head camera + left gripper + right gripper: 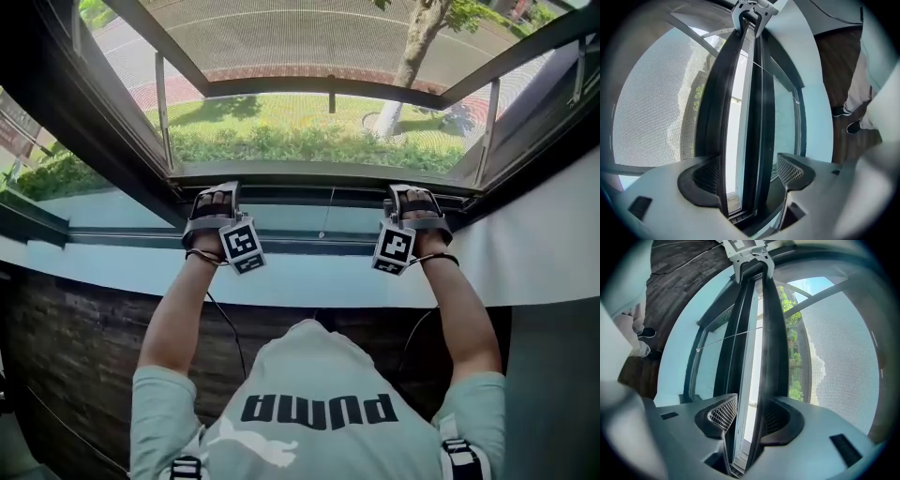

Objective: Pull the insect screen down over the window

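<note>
**Head view, near to far**

- Forearms: both stretched towards 12 o'clock over the pale window ledge point(122, 272).
- Left tool point(215, 199): at 11 o'clock, jaws about half closed and clamped across the dark screen bar point(319, 193).
- Right tool point(413, 197): at 1 o'clock, jaws likewise narrowed onto the same bar, a pad on each face.
- Screen bar: level, low in the window opening, just above the ledge.
- Insect screen mesh point(309, 37): stretched beyond the bar, towards 12 o'clock.
- Lawn point(281, 117) and tree trunk point(412, 56): outside, farthest off.

**Step in hand**

- Judged the closing stretch of the pull-down.

**Next move**

- Even downward pressure from both tools, with the bar kept level until seated.
- Release only afterwards.
</note>
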### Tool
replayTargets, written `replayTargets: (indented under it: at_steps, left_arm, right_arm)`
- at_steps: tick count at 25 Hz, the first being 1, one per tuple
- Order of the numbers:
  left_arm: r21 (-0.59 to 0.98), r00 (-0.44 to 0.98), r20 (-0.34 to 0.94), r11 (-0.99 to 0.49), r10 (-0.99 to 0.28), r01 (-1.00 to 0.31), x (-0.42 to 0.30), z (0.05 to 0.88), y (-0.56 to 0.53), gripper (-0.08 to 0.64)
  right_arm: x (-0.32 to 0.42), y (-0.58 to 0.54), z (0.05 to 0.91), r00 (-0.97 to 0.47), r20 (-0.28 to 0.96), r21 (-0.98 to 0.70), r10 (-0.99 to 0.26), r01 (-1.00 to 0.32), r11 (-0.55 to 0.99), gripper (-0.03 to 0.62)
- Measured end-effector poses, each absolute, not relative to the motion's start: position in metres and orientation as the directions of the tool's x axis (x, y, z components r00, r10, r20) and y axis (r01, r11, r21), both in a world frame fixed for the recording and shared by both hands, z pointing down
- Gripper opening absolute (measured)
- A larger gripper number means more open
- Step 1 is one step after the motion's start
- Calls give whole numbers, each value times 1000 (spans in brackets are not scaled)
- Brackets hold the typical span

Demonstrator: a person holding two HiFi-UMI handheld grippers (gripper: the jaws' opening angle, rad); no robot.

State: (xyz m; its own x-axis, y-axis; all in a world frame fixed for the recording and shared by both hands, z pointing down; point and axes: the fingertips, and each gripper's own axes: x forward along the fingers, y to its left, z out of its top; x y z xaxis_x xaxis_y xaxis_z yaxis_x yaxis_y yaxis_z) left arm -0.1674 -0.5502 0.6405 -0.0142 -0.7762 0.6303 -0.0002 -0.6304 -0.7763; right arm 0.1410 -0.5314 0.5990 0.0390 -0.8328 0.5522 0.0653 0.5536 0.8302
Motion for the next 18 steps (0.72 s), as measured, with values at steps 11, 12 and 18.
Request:
replayTargets:
  at_steps: [11,12,18]
  left_arm:
    - [-764,-31,645,-645,-764,-14,-167,681,-552,364]
    - [-764,-33,645,-645,-764,-14,-167,683,-553,364]
    - [-727,-50,686,-687,-726,-2,-169,712,-541,364]
  right_arm:
    - [147,-532,647,83,597,795,-798,72,603,156]
    - [147,-532,649,83,600,793,-796,73,605,156]
    - [146,-524,676,98,635,760,-766,102,642,155]
